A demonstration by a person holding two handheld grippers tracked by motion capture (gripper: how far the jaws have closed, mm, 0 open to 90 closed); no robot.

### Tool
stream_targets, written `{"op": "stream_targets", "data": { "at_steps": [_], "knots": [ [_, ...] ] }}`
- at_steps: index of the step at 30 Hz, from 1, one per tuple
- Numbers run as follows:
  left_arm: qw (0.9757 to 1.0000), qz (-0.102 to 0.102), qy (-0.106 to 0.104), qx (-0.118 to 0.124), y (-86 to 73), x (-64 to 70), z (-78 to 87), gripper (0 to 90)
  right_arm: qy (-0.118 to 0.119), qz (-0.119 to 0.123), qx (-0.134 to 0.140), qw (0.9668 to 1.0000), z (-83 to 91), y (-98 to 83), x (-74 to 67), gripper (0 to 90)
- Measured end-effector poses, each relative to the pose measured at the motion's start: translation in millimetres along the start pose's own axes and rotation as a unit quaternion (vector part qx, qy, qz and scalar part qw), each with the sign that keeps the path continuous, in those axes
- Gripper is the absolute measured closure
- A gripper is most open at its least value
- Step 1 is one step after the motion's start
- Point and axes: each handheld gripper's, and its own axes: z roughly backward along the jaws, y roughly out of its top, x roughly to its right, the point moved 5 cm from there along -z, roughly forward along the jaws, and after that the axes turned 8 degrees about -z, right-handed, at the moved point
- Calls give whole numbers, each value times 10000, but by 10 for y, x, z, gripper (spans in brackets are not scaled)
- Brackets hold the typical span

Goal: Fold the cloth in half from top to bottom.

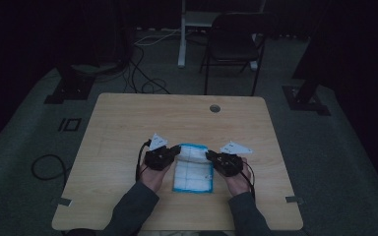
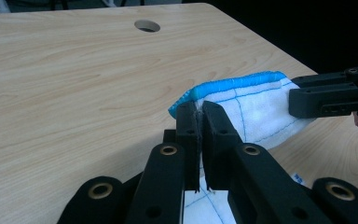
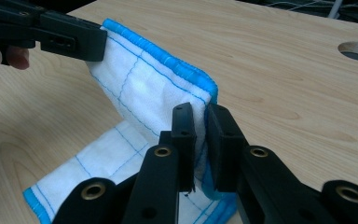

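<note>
Left gripper (image 1: 176, 149) is pinched shut on one far corner of the cloth (image 1: 193, 169); in its own view the two black jaws (image 2: 199, 126) meet with only the thin hem between them. Right gripper (image 1: 210, 155) is clamped the same way on the other far corner, and in its view (image 3: 200, 130) the blue-edged fabric is squeezed flat between the pads.

Between the two grippers the blue hem (image 2: 233, 84) runs as a raised, fairly taut line, so the held edge lies straight across from one jaw pair to the other. Both hands sit about equally near it, one at each end. From that edge the cloth hangs back down towards the person; its near part lies flat on the table (image 1: 128, 128), below and behind both grippers.

Cloth is a white rectangle with blue stitched lines and a blue border. Its long axis runs from the held edge back towards the person, its short axis from gripper to gripper. The lifted edge faces away from the person, towards the table's cable hole (image 1: 215, 108).

Judging by this, the coming move turns on carrying the held edge along the long axis, probably back over the flat near part to fold it. Both hands need to travel together so the hem stays level.
</note>
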Motion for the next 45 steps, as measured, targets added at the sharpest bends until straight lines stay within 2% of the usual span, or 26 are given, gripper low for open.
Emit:
{"op": "stream_targets", "data": {
  "at_steps": [18,23,28,31,35,40,45],
  "knots": [
    [9999,69,-110,-70,-238,85,64,867,99,-95,-67,9999,24,-202,-65,826],
    [9995,202,-193,-133,-354,108,64,864,151,-146,-149,9997,16,-325,-83,825],
    [9993,279,-227,-105,-403,121,78,851,162,-179,-183,9995,14,-387,-94,824],
    [9991,380,-201,-10,-394,93,110,833,155,-174,-186,9996,25,-406,-100,824],
    [9987,478,-95,117,-300,-19,167,819,136,-162,-236,9995,25,-472,-109,823],
    [9989,455,-48,130,-228,-80,161,814,102,-83,-292,9995,13,-523,-136,821],
    [9992,395,-53,29,-196,-93,66,811,96,-77,-287,9995,22,-531,-153,812]
  ]
}}
